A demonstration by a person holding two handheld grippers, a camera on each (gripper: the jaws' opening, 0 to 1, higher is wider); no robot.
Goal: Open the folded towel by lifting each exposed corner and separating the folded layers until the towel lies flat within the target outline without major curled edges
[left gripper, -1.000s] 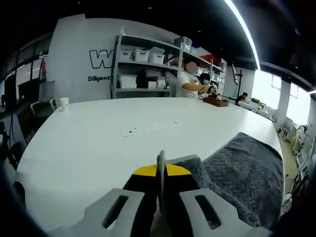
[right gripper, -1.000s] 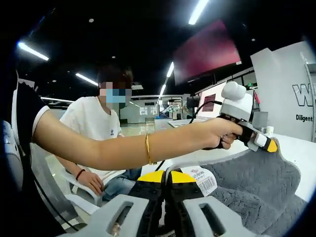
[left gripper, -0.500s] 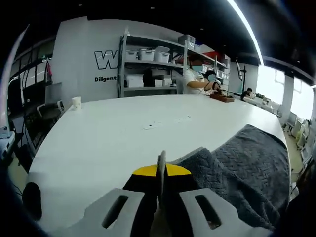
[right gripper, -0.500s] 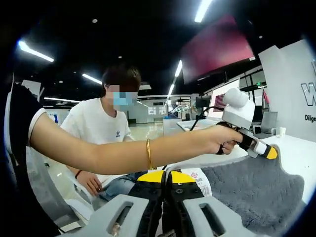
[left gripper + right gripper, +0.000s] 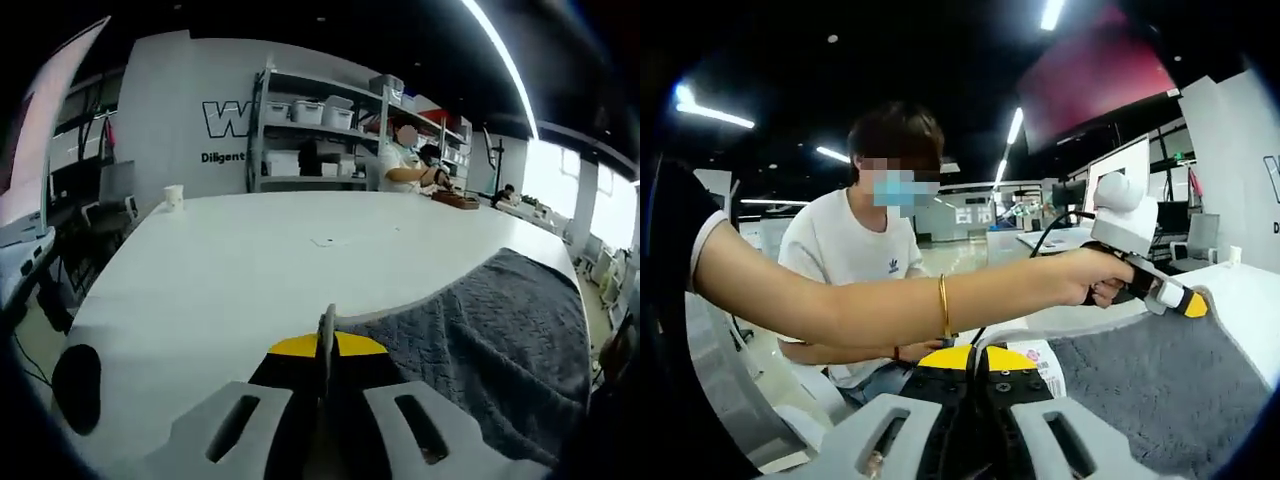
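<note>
Both grippers are clamped tight on an edge of the grey towel (image 5: 480,330), left gripper (image 5: 327,345) pinching one corner and right gripper (image 5: 975,365) by the white care label (image 5: 1048,364), the cloth held stretched over the white table (image 5: 230,270).

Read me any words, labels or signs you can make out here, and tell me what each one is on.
"W": big outlined letter on the grey wall beside the shelving; the rest is hidden behind the shelves.
"Diligent": small dark word on that wall, just under the big letter; it is cut off by the shelves too.
White tag on the grey towel, with a red mark and a barcode: print too small to read.
Logo on the seated person's white T-shirt: too small to read.
</note>
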